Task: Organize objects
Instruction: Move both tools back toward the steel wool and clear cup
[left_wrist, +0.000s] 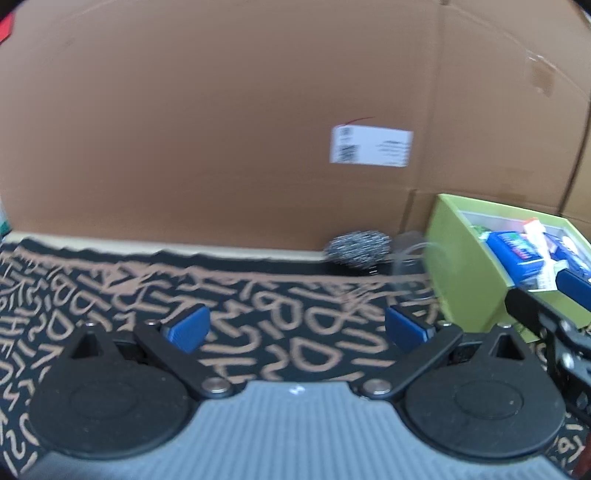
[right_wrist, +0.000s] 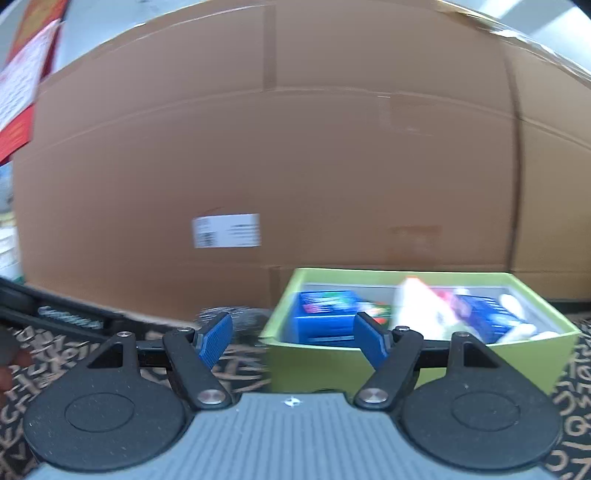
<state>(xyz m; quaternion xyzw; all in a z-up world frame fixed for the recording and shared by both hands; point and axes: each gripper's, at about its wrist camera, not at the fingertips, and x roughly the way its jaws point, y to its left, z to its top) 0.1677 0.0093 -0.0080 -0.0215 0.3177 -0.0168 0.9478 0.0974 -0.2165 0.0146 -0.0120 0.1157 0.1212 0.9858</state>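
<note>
Each claw, left and right, has a grey ribbed body with a small white mark at its front edge. Two black round discs flank it, black link arms turn on silver rivets, and the fingers carry blue ribbed pads.

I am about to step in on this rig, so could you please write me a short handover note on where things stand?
Left claw: open, empty, above the patterned cloth.
Right claw: open, empty, facing the green box.
Done: the green box already holds blue packets and other small items, too blurred to name.
Left: a grey speckled fuzzy object and a clear item beside it lie on the cloth by the cardboard wall, outside the box.
</note>
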